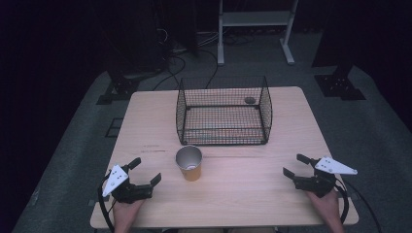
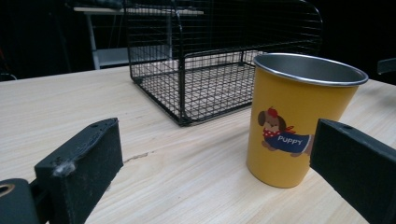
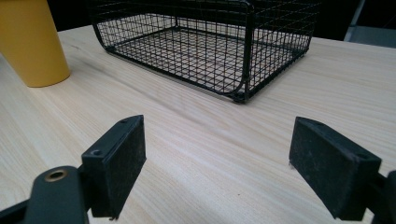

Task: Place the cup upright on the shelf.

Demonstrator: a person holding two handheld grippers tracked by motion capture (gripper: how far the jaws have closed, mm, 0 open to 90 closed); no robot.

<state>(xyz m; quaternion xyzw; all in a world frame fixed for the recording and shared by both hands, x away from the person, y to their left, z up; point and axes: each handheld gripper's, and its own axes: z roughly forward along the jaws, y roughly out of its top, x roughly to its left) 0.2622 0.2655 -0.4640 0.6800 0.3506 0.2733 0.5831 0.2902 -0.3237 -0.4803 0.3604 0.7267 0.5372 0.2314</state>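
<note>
Three cameras, one table: overhead, plus two riding low at the near edge.
High view looks forward and down; both gripper views skim close along the wood, sharing the yellow cup point(image 1: 189, 163) and wire basket point(image 1: 223, 110) at twelve o'clock.

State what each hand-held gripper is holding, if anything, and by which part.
Nothing is held. The left hand-held gripper and the right hand-held gripper are both open over the table, with nothing between their jaws; the cup stands free, untouched.
</note>
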